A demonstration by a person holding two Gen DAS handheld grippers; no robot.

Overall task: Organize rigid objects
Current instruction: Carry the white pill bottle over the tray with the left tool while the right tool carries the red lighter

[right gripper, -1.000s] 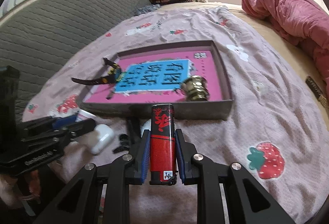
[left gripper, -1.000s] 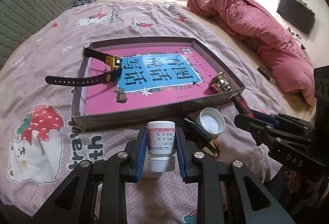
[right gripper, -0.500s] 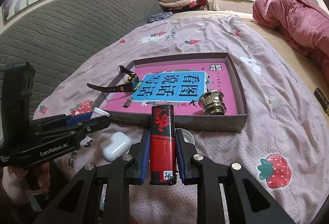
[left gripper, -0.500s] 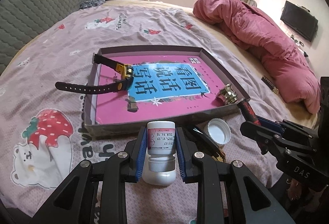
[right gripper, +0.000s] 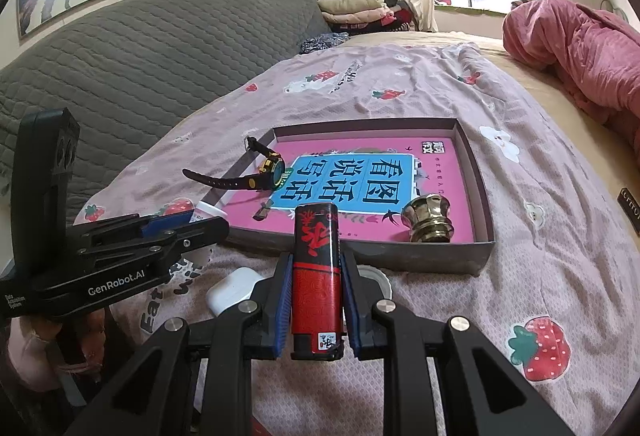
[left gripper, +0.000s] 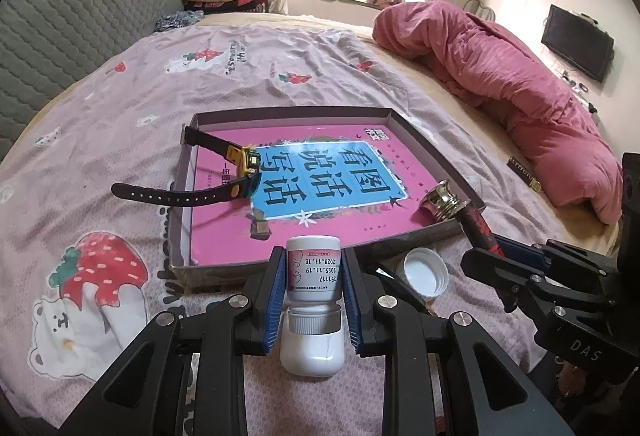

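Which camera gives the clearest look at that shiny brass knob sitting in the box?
The right wrist view. There the brass knob lies unobstructed in the near right corner of the box, its flared shape plain. In the left wrist view the brass knob sits off to the side, seen end-on and partly cut off by the box wall.

The bedsheet (left gripper: 120, 108) is mauve-pink, printed with red strawberries and white bears. At frame centre the grey-walled tray (left gripper: 420, 140) holds a magenta book (left gripper: 320, 172) with a blue panel of black characters. The watch (left gripper: 240, 172) is black and yellow, the knob (right gripper: 428, 218) brassy gold. The lighter (right gripper: 316, 276) is red with black, the bottle (left gripper: 314, 272) white, pink-labelled. Upper right, the duvet (left gripper: 500, 76) is rose pink.
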